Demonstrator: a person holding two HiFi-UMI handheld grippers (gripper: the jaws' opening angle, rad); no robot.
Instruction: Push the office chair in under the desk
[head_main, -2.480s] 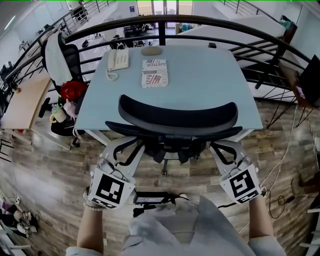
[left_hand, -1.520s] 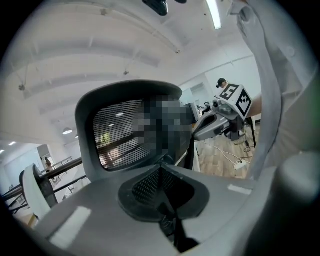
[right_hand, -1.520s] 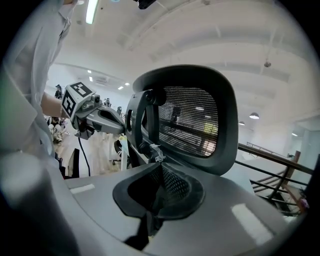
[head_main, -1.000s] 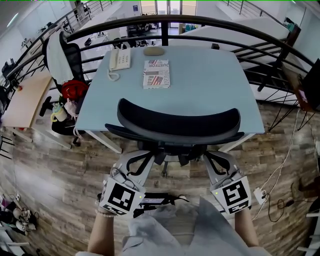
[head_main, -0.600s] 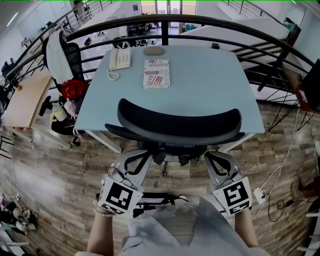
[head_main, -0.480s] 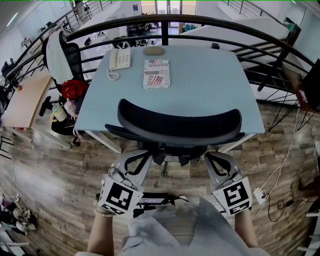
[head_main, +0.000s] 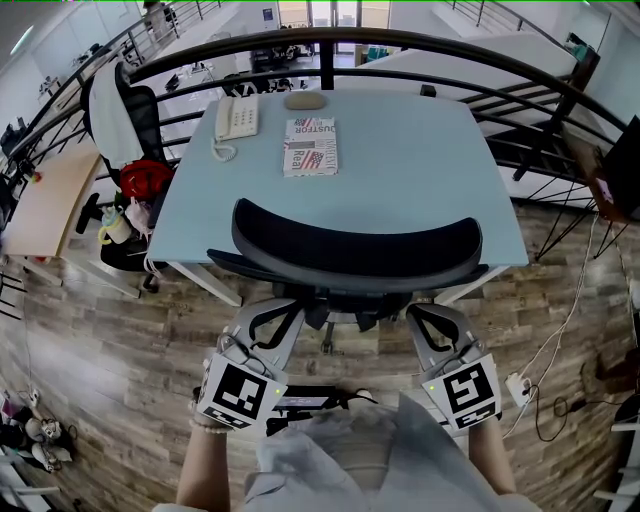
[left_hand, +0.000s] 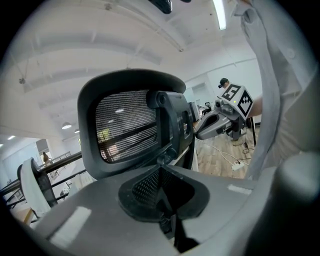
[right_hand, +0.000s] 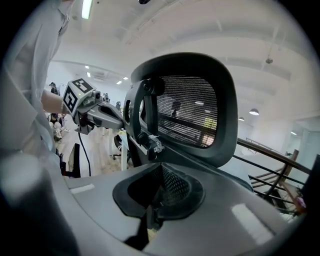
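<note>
The black office chair (head_main: 355, 250) stands at the near edge of the light blue desk (head_main: 410, 160), its curved back top over the desk's front edge. Both my grippers sit just behind and below the chair's back. In the head view my left gripper (head_main: 287, 310) and right gripper (head_main: 418, 312) point at the back's lower frame, one on each side of the centre post. Each is shut with nothing between its jaws. In the left gripper view the mesh back (left_hand: 127, 131) fills the middle, just past my shut left gripper (left_hand: 161, 161). The right gripper view shows the mesh back (right_hand: 190, 112) beyond my shut right gripper (right_hand: 159, 187).
On the desk lie a white telephone (head_main: 233, 120), a printed pack (head_main: 310, 146) and a small grey object (head_main: 303, 101). A dark railing (head_main: 330, 42) curves behind the desk. Another chair (head_main: 120, 110) with a red bag (head_main: 145, 180) stands left. Cables and a power strip (head_main: 518, 385) lie on the floor right.
Since the earliest frame both grippers have come inward and closer to the chair's back. Over the last second nothing has visibly moved.
</note>
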